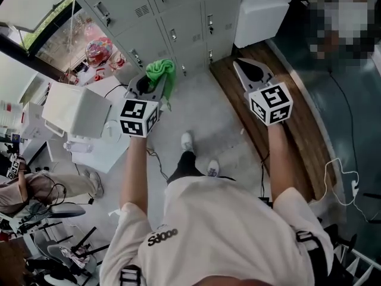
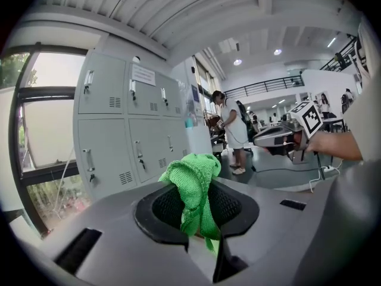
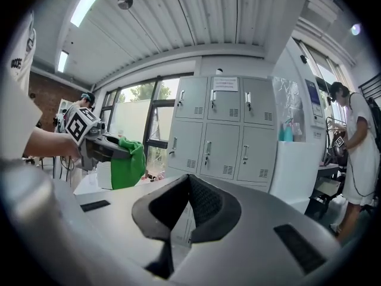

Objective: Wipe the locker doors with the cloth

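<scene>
I'm at the approach step: no door has been touched by the cloth yet, as far as I can judge. My left gripper (image 1: 156, 82) is clamped on the green cloth (image 2: 191, 180). A bunched fold stands up out of the jaws and a tail hangs down below them. No surface carries the cloth, only that grip, and it hangs in the air well short of the grey lockers (image 1: 178, 22), roughly level with the lower row of doors. My right gripper (image 3: 188, 189) has its jaws pressed together with nothing between them. It is held out at my right, over the brown strip of flooring (image 1: 280, 130), apart from the lockers too.

Next I expect to have to close the gap and lay the cloth flat against a door. Only a small wad stands clear of the jaws, so I'd tilt the left gripper so that cloth, not plastic, meets the metal. I'd also work around the handles and vent slots. The right gripper has no obvious job beyond staying clear.

As for writing, a white paper notice (image 3: 225, 84) is stuck on an upper door of the middle column, near its top edge, but its print is too small to read. My shirt has a short white word on it (image 1: 162, 237) that looks like "Sdooo", though I can't be sure. The marker cube (image 1: 139, 117) on each gripper shows black-and-white square patterns and no words.
</scene>
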